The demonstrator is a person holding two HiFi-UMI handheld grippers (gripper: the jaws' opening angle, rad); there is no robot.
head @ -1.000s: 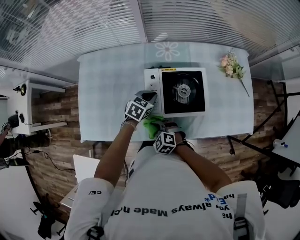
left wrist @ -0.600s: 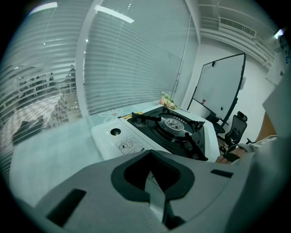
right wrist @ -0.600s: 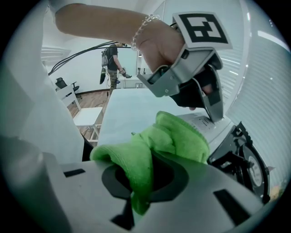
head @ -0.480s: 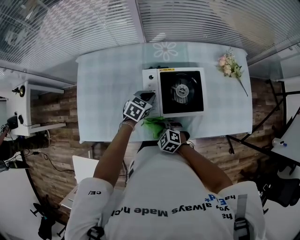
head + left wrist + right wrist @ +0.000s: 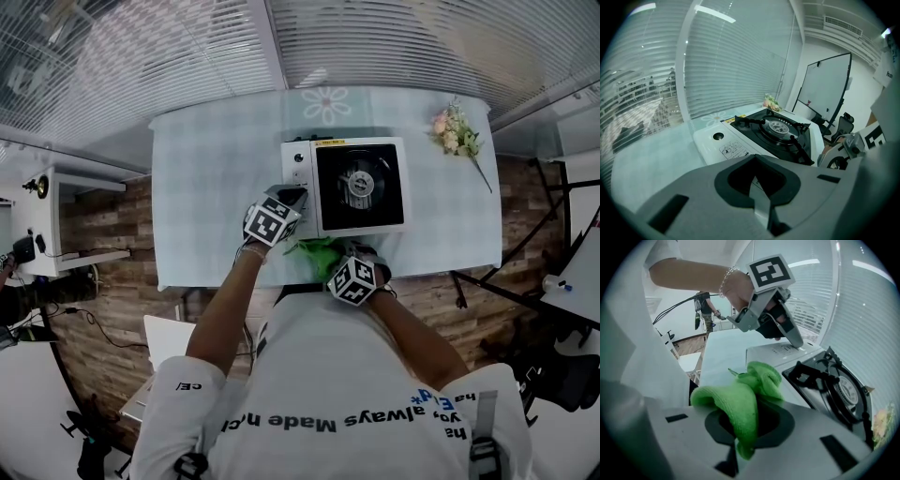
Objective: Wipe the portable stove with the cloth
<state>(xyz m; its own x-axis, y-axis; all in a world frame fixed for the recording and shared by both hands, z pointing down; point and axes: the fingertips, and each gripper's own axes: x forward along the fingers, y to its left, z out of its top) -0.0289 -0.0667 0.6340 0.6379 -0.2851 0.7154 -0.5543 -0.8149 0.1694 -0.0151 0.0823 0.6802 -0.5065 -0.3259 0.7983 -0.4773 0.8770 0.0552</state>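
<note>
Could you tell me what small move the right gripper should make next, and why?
Probably ease the right gripper forward until the green cloth meets the white top of the stove. The cloth is clamped in its jaws but appears just short of the near edge, and the left gripper, jaws together, rests its tip on the control panel, seemingly steadying it.
</note>
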